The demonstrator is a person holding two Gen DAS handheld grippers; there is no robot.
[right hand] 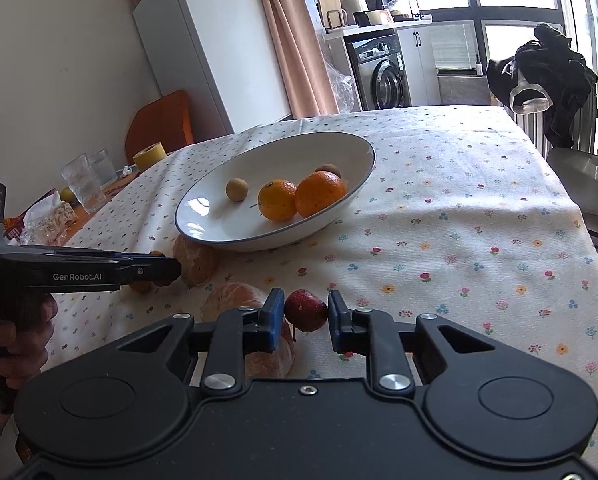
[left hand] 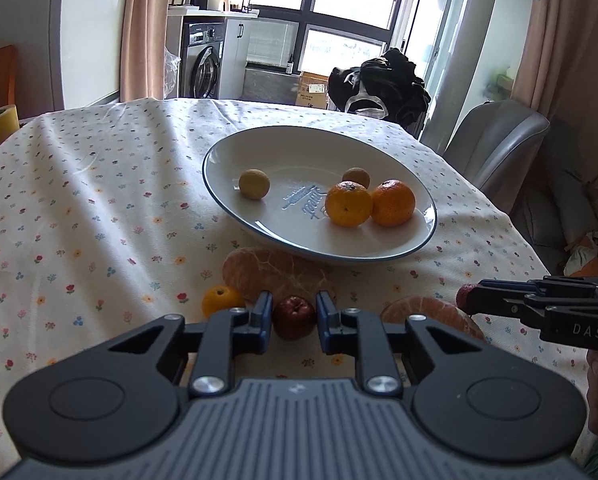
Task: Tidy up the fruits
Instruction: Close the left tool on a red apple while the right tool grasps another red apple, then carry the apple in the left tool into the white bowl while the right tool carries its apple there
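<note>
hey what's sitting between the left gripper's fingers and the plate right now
In the left wrist view, a small dark red apple sits between the left gripper's open fingers. Beyond it, a large peeled citrus fruit lies against the near rim of the plate.

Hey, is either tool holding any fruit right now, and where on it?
Nothing is held yet. The left tool is open around a dark red apple; the right tool is open around a small red fruit, both still on the tablecloth.
</note>
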